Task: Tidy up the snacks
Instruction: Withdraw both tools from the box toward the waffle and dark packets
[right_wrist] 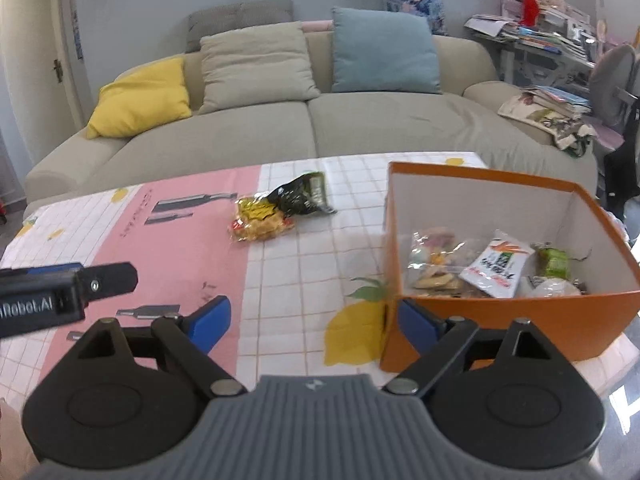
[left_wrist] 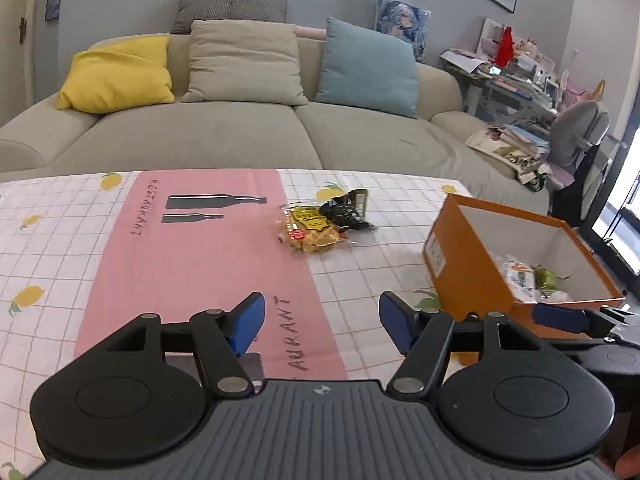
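- Both tongs stand with their blue fingers apart and nothing between them: the left gripper [left_wrist: 320, 322] hovers over the pink strip of the tablecloth [left_wrist: 192, 264], the right gripper [right_wrist: 314, 320] hovers beside the near left corner of the orange box [right_wrist: 508, 316].
- Two snack packets lie loose on the cloth, touching each other: a yellow packet [right_wrist: 260, 220] and a dark packet [right_wrist: 300, 196] overlapping its far edge, both well apart from the tongs and left of the box.
- One open orange box sits at the right end of the table; inside it are several packets, among them a clear bag of mixed pieces [right_wrist: 434, 260], a white packet [right_wrist: 498, 270] and a green one [right_wrist: 554, 262].
- Checked cloth with lemon prints and one pink band with bottle shapes covers the table.
- Behind stands a beige sofa [right_wrist: 312, 132] with a yellow, a beige and a teal cushion on its seat, grey and patterned cushions on its back, and a cluttered desk [right_wrist: 548, 36] at right.
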Demonstrator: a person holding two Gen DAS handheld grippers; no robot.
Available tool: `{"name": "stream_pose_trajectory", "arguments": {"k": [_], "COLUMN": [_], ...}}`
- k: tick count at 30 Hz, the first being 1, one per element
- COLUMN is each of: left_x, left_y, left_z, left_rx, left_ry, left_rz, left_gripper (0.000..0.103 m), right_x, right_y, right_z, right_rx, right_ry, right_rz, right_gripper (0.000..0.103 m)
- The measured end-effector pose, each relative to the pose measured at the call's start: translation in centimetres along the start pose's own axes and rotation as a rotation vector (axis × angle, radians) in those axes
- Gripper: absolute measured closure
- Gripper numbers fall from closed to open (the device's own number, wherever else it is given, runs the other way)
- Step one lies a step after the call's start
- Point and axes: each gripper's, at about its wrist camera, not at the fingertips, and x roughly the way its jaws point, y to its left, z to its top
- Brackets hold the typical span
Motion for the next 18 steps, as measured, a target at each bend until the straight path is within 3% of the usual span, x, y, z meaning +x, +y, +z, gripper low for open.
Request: {"name": "stream_pose_trajectory", "arguments": {"k": [7,14,18], "left_x": [2.4,6.4,8.9], "left_y": [0.8,1.2,2.1], "left_z": [1.6,4.5,6.1], "left_rx": [0.049,0.147,0.144], "left_ry": [-0.001,0.05,0.083], "left_rz": [-0.022,-0.032,-0.057], "left_gripper": [0.026,0.025,0.025], "right_x": [2.7,5.9,8.9], "right_y": [1.1,1.7,1.6], "right_z": [0.6,4.1,6.2], "right_rx": [-0.095,-0.185,-0.241], "right_ry": [-0.017,-0.038,-0.005], "right_rz": [0.02,0.038,0.077], "right_gripper": [0.024,0.031,0.032]}}
